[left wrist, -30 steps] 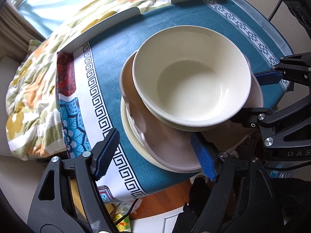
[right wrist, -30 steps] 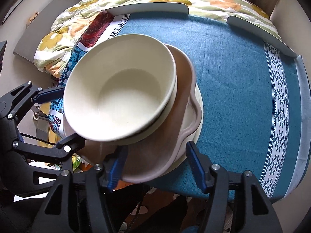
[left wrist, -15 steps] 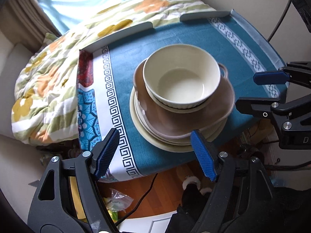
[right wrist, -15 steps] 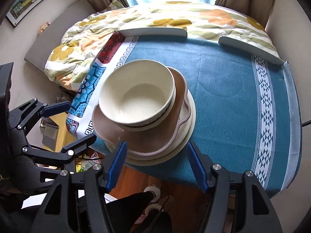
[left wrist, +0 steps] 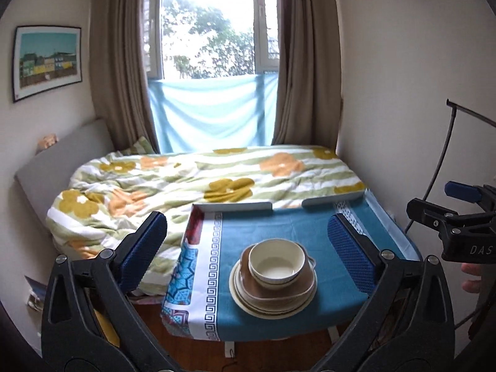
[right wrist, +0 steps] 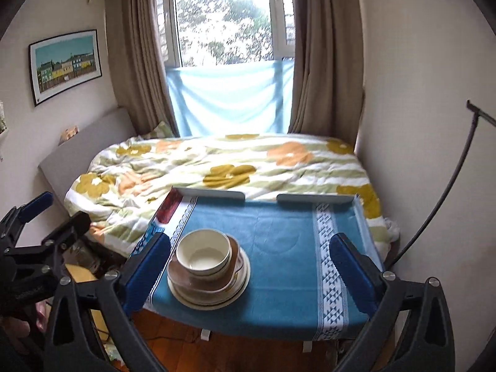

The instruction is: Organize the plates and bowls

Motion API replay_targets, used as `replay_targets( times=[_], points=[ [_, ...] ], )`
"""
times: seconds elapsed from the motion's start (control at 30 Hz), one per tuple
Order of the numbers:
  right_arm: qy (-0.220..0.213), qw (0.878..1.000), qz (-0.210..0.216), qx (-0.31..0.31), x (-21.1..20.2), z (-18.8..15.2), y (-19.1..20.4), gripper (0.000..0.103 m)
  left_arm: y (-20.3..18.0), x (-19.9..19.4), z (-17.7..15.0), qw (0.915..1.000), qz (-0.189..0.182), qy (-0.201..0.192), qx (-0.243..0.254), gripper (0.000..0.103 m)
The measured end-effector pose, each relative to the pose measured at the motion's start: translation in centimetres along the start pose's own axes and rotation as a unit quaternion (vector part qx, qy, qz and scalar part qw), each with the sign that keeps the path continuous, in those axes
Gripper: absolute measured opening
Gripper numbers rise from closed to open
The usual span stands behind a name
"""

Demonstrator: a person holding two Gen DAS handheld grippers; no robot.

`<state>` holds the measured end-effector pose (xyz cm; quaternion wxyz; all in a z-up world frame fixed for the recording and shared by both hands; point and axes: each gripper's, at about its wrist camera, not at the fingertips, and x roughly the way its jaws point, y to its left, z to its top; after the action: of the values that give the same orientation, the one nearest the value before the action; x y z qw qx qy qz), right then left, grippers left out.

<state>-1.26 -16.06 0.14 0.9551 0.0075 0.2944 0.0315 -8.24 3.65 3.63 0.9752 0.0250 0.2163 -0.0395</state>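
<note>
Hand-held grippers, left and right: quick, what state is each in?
Left hand-held gripper: open, jaws just opened wider, nothing between the pads.
Right hand-held gripper: open, jaws just opened wider, holding nothing.

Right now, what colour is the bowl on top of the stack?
Cream, the bowl sits on a brown dish; the left wrist view shows it best.

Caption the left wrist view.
Cream bowl nested on stacked plates, blue-clothed table, bed behind.

Bright window [left wrist: 210, 31] between brown curtains [left wrist: 121, 77], floral-quilted bed [left wrist: 192, 183] below, framed picture [left wrist: 46, 62] on pale wall.
</note>
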Motion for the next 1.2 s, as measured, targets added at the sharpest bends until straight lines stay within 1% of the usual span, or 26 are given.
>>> replay_targets(
  times=[0.07,0.13,0.23,0.3,0.53,0.7,1.2],
  points=[
    [-0.022,1.0,-0.021,0.001,-1.3,-0.1,-0.1,0.102,-0.1,-1.2,0.1,0.9999,-0.004,-0.015,-0.004,0.103],
    [-0.034,0.999,-0.031,0.008,-1.9,-0.4,-0.3,0.102,-0.1,-2.0,0.0,0.9998,-0.005,-0.021,-0.005,0.103],
    [-0.04,0.998,-0.036,0.014,-2.7,-0.9,-0.6,0.102,-0.3,-2.5,-0.2,0.9998,0.011,-0.018,-0.004,0.103],
    [-0.044,0.998,-0.045,0.009,-3.1,-1.2,-0.5,0.102,-0.2,-3.1,-0.5,0.9995,0.015,-0.028,-0.009,0.103],
    [-0.056,0.997,-0.047,0.007,-4.0,-1.4,-0.4,0.102,-0.9,-4.0,-0.6,0.9991,0.023,-0.036,0.002,0.103],
    [-0.065,0.997,-0.049,0.01,-4.5,-1.4,-0.2,0.102,-0.6,-4.1,-0.8,0.9991,0.022,-0.035,-0.003,0.103],
    [-0.073,0.996,-0.05,0.01,-4.9,-0.8,0.3,0.102,0.2,-4.3,-0.6,0.9989,0.026,-0.038,-0.007,0.103]
  ],
)
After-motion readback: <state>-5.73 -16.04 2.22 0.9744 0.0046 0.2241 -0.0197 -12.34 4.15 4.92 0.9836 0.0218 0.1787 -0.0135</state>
